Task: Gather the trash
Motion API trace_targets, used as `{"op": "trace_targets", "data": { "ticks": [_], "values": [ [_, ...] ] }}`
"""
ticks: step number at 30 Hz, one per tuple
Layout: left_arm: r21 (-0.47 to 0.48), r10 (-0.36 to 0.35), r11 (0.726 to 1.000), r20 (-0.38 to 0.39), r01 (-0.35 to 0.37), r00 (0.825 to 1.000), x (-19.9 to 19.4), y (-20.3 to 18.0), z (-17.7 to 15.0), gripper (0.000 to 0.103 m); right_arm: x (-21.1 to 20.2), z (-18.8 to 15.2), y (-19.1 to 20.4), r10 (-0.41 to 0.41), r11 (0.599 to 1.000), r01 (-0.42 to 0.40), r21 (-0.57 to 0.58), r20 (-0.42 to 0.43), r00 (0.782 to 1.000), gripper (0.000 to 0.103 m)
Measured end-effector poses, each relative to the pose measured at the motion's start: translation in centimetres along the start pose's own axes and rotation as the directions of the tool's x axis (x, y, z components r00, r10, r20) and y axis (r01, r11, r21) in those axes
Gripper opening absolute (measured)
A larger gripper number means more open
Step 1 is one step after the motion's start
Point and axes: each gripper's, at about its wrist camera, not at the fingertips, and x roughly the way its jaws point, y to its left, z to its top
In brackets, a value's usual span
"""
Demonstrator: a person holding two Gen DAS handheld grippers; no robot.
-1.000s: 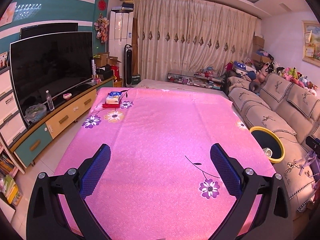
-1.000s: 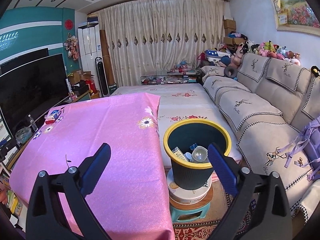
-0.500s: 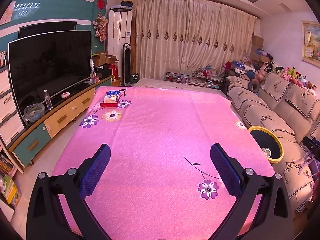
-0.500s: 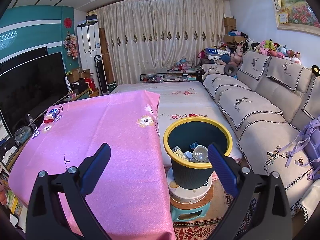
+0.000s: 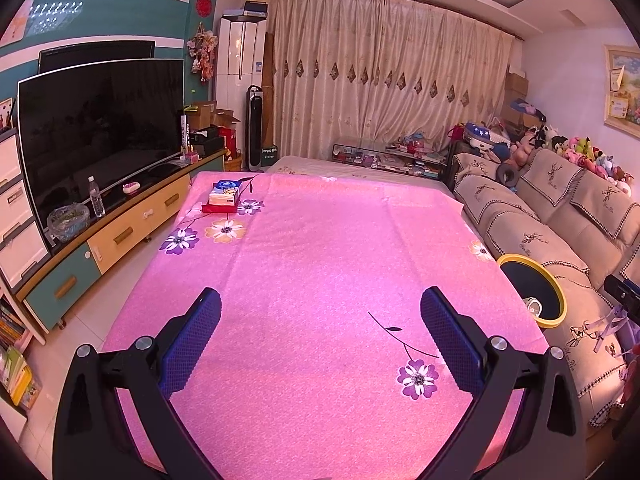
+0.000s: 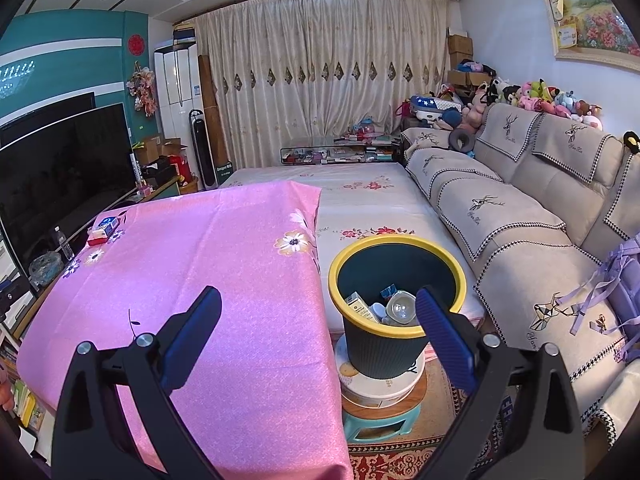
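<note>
A dark bin with a yellow rim (image 6: 440, 258) stands on a round tin on a small stool beside the pink table (image 6: 208, 264). It holds a carton (image 6: 358, 306), a clear cup (image 6: 400, 307) and other scraps. My right gripper (image 6: 318, 314) is open and empty, held above the table's right edge near the bin. My left gripper (image 5: 320, 316) is open and empty over the near part of the pink tablecloth (image 5: 320, 248). The bin (image 5: 558, 292) shows at the right in the left wrist view.
A tissue box on a red tray (image 5: 224, 198) sits at the table's far left corner. A TV (image 5: 100, 132) on a low cabinet runs along the left. A beige sofa (image 6: 532, 216) runs along the right. A patterned rug (image 6: 400, 460) lies under the stool.
Both views have drifted slightly; the left gripper has shifted a little so the table looks marginally closer. Both grippers stay open and empty.
</note>
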Motion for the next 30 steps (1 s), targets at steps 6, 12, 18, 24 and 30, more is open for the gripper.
{"op": "trace_targets", "data": {
  "ticks": [6, 12, 18, 24, 30],
  "values": [
    [0.007, -0.002, 1.000, 0.000, 0.002, 1.000, 0.05, -0.18, -0.05, 0.098, 0.23, -0.23, -0.17, -0.002, 1.000, 0.002, 0.004, -0.008, 1.000, 0.093],
    [0.009, -0.004, 1.000, -0.004, 0.004, 1.000, 0.20, -0.51, -0.26, 0.098, 0.42, -0.22, -0.08, 0.000, 1.000, 0.000, 0.005, -0.013, 1.000, 0.093],
    [0.007, -0.002, 1.000, -0.008, 0.002, 1.000, 0.25, -0.52, -0.25, 0.098, 0.50, -0.28, -0.17, 0.005, 1.000, -0.005, 0.005, -0.016, 1.000, 0.093],
    [0.004, -0.001, 1.000, -0.008, 0.001, 1.000, 0.29, -0.73, -0.26, 0.098, 0.61, -0.32, -0.13, 0.006, 1.000, -0.006, 0.003, -0.019, 1.000, 0.093],
    [0.004, -0.001, 1.000, -0.013, 0.001, 1.000, 0.44, -0.78, -0.33, 0.098, 0.70, -0.41, -0.16, 0.009, 1.000, -0.009, 0.003, -0.024, 1.000, 0.093]
  ]
}}
